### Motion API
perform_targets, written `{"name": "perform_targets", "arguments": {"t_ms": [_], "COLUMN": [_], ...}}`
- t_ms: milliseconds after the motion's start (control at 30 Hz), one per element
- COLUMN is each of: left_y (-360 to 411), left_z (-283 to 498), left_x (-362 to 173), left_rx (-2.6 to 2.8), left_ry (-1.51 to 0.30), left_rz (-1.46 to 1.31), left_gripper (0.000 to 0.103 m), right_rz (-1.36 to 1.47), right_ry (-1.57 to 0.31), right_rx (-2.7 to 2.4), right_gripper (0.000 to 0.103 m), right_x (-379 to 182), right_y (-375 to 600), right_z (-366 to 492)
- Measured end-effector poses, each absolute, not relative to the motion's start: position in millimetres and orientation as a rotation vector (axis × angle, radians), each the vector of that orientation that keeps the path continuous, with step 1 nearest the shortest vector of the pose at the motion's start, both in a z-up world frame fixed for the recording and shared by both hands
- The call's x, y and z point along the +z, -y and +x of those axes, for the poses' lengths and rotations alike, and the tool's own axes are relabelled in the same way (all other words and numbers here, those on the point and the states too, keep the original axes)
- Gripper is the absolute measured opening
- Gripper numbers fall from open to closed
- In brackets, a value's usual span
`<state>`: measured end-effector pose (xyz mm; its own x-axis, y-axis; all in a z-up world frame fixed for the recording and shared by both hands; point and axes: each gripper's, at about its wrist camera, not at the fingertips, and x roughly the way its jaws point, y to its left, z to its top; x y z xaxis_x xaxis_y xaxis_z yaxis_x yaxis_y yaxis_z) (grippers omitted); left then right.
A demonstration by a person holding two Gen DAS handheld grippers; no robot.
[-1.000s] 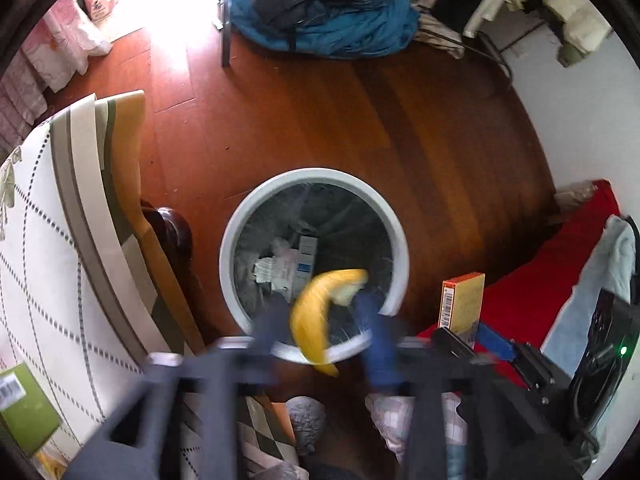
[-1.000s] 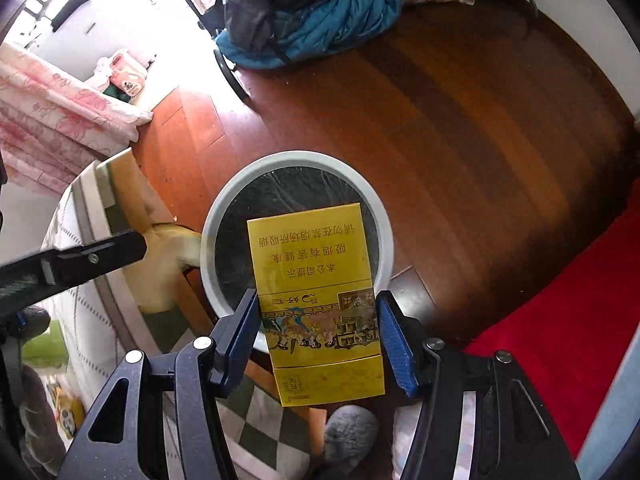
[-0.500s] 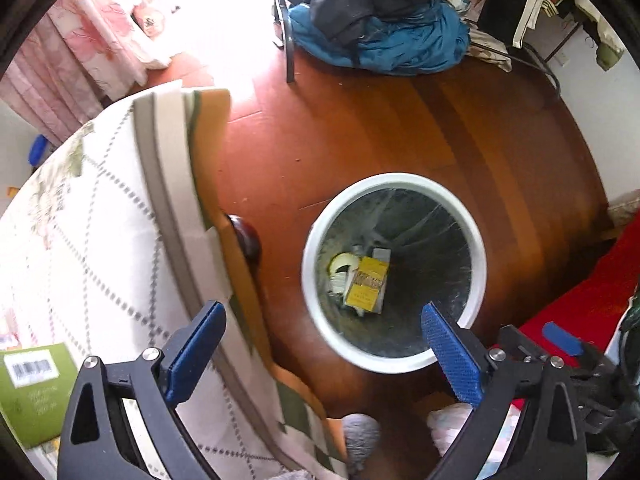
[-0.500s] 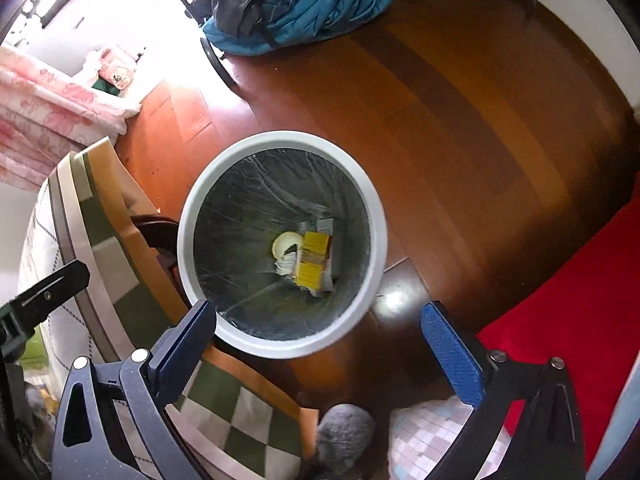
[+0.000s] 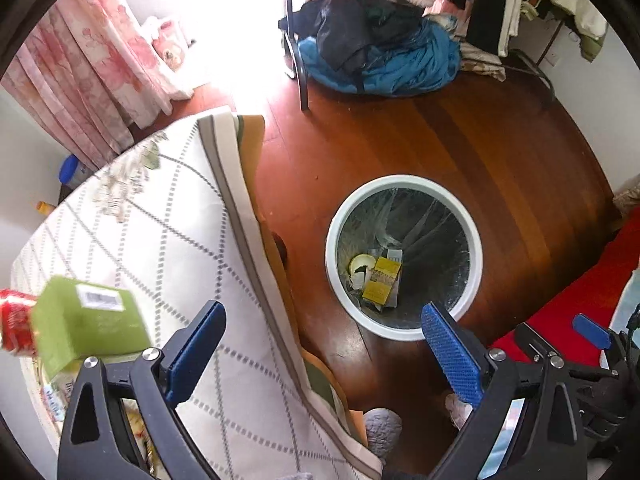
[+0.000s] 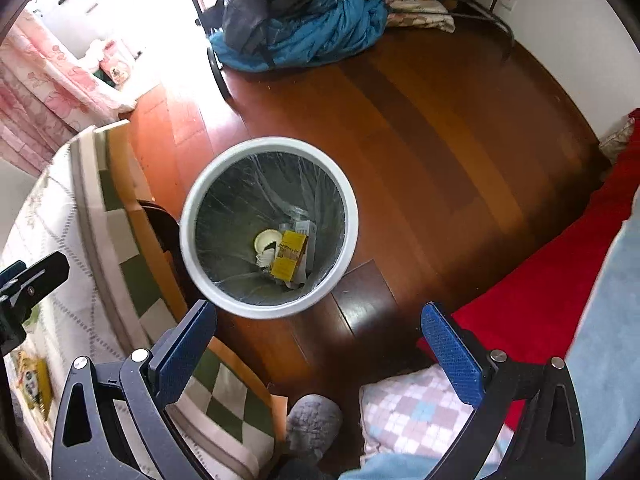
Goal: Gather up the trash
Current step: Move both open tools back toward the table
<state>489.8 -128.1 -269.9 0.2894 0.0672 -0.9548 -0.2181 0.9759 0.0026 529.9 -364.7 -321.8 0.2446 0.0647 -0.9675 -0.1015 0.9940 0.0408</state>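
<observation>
Dark wooden floor is carrying the round white bin, near the table; yellow carton and banana peel are lying inside. You're holding left gripper and right gripper with jaws apart, empty. Reaching hastily for the green box on the quilted tablecloth risks knocking it floorward.

A dark red-brown wooden floor fills the room, glossy where strong daylight washes in at the far left. Pink flowered curtains hang there beside a white wall. A heap of blue and dark clothing lies at the far end (partly on a black metal frame). A worktop under a diamond-patterned cloth stands on the left; a red carpet lies on the right.
</observation>
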Motion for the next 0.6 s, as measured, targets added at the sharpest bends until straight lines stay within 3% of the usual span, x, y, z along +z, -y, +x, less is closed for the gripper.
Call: {"name": "perform_targets", "arguments": {"t_ms": [600], "left_y": [125.1], "left_z": [375.8], "left_x": [-140.2], "left_rx": [0.21], "left_ry": [-0.982], "left_rz": [-0.148], "left_gripper": [0.1], "right_rz": [-0.014], "right_ry": [-1.034], "right_rx": [0.112], "right_gripper": [0.103], "right_x": [-155.3], "right_y": [359.1], "right_z": [405.0]}}
